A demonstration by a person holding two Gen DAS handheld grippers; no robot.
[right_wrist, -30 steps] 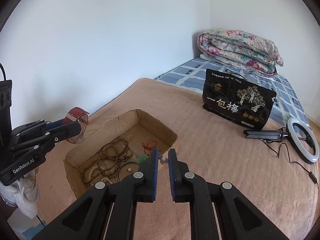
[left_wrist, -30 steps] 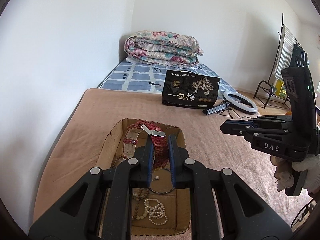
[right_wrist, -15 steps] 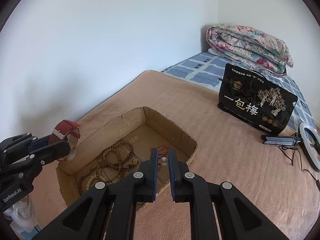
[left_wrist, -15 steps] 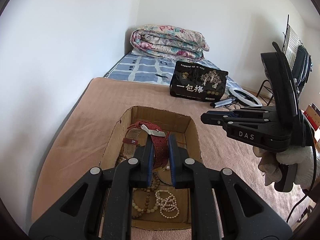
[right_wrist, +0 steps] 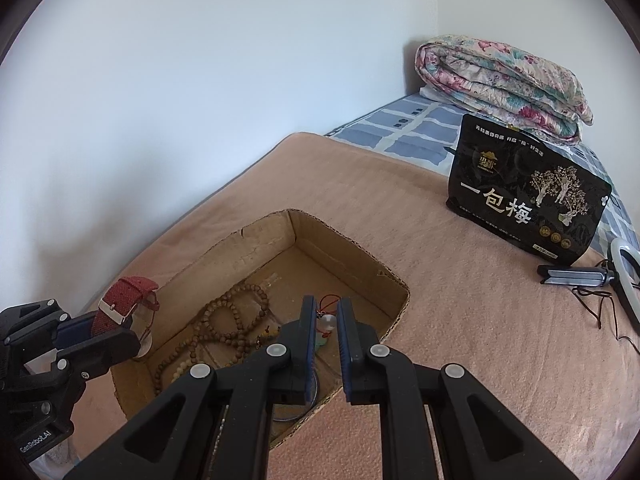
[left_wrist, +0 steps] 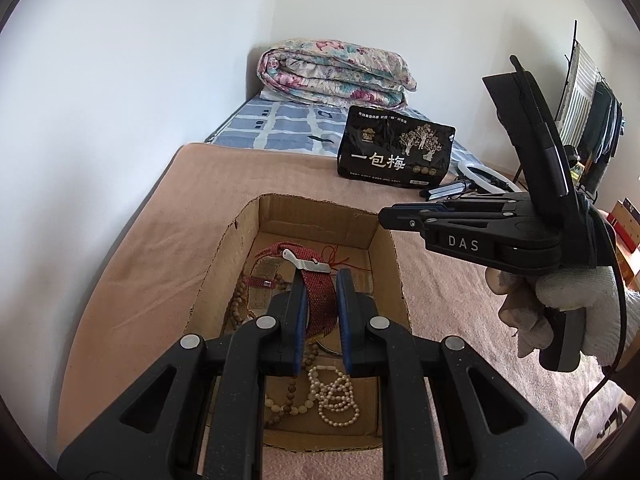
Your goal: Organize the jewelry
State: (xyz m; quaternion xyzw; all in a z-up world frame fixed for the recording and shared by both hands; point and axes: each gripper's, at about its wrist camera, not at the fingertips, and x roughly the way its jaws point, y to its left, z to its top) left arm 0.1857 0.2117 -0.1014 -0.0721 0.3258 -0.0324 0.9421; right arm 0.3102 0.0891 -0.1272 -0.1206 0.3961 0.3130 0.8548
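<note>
The left gripper [left_wrist: 321,300] and the right gripper [right_wrist: 323,322] both tilt downward with jaws nearly closed, a gloved hand [left_wrist: 576,312] gripping the right one.

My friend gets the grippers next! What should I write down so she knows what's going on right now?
Left gripper: shut on the red watch strap, held above the cardboard box.
Right gripper: shut on a small pendant on a red cord, also over the box.
Already in the box: brown bead strings, white pearl bracelets, a thin metal bangle.
On the bed, not jewelry: black snack bag, ring light.
Left to do: set the watch and the pendant down in the box, then let go.
</note>
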